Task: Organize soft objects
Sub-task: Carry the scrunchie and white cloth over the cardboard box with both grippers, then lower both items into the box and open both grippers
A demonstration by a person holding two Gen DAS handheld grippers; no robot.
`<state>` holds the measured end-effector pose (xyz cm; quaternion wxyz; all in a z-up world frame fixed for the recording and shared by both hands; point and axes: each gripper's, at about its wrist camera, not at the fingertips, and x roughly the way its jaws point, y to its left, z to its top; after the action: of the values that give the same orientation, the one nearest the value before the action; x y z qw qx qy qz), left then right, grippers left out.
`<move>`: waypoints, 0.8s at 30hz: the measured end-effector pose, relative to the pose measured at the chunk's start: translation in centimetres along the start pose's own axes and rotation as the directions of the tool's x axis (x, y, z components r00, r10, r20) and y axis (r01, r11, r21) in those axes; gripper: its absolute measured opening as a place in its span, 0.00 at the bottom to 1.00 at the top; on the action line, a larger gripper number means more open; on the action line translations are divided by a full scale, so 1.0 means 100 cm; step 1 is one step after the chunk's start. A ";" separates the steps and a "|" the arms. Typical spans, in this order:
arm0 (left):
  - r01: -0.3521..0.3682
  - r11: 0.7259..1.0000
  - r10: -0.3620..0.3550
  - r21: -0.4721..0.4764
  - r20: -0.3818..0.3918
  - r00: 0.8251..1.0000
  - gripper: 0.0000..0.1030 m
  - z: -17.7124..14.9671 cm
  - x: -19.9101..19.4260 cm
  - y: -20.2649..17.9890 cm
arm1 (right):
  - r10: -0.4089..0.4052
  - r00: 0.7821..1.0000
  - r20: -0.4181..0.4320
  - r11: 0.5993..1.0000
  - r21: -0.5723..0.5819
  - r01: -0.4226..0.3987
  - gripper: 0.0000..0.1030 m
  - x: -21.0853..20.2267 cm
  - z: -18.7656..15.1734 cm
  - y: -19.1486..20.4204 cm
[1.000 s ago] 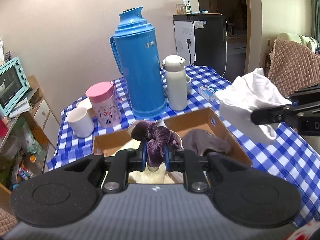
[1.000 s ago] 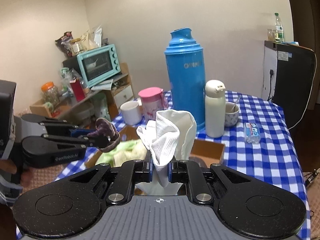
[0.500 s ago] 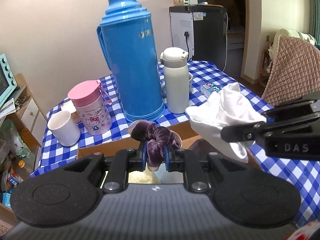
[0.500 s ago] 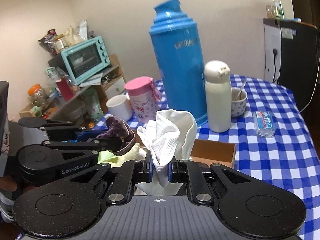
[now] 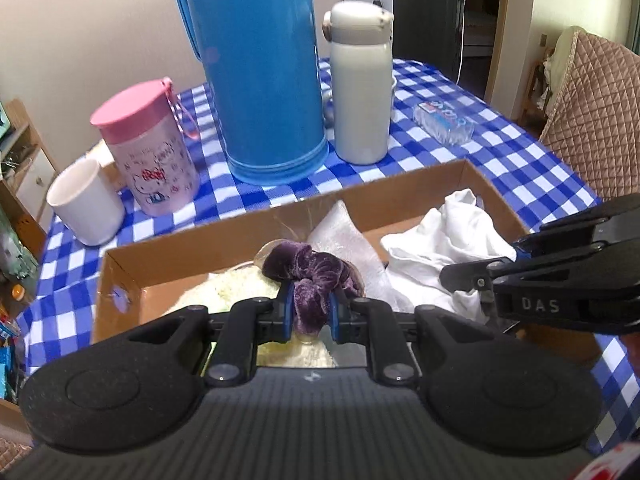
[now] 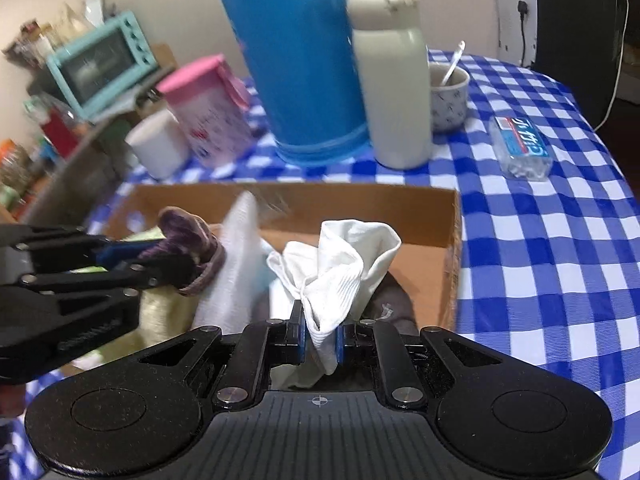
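My left gripper is shut on a purple velvet scrunchie, held low over the left part of an open cardboard box. My right gripper is shut on a bunched white sock over the right part of the same box. Each gripper shows in the other's view: the right one with the sock, the left one with the scrunchie. In the box lie a pale yellow fluffy cloth, a white cloth and a dark grey item.
Behind the box on the blue checked tablecloth stand a tall blue thermos, a white flask, a pink lidded cup and a white mug. A tissue packet and a small cup with a spoon sit further right.
Both grippers have come down and forward toward the box, each still holding its item. The scrunchie and the sock now hang low over the box's inside.
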<state>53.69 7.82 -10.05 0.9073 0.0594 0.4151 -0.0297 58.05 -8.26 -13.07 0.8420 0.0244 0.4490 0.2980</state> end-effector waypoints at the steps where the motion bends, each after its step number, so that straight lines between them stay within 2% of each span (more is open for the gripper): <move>1: 0.003 1.000 -0.003 -0.001 -0.003 1.000 0.16 -0.001 0.003 0.000 | -0.011 1.000 -0.005 1.000 -0.006 0.011 0.13 0.003 0.000 0.000; 13: 0.018 1.000 -0.020 -0.022 -0.062 0.998 0.16 0.001 0.037 -0.002 | -0.057 0.998 -0.014 0.995 -0.083 0.056 0.13 0.029 0.008 0.011; 18: 0.022 0.999 -0.024 -0.027 -0.068 0.997 0.16 -0.001 0.039 -0.002 | -0.066 0.998 0.010 0.991 -0.116 0.067 0.15 0.026 0.003 0.014; 21: 0.028 0.999 -0.030 -0.031 -0.060 0.998 0.20 0.000 0.035 0.000 | -0.072 0.997 0.028 0.990 -0.123 0.075 0.38 0.018 0.000 0.013; 22: 0.030 0.999 -0.031 -0.030 -0.056 0.998 0.21 0.000 0.032 0.000 | -0.078 0.996 0.045 0.989 -0.126 0.083 0.50 0.014 -0.001 0.013; 24: 0.030 0.999 -0.031 -0.026 -0.042 0.999 0.23 0.001 0.027 0.000 | -0.085 0.993 0.078 0.987 -0.131 0.095 0.55 0.005 -0.003 0.013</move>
<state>55.49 7.75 -12.01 0.8984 0.0421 0.4355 -0.0369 57.35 -7.00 -13.21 0.8700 -0.0419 0.3979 0.2882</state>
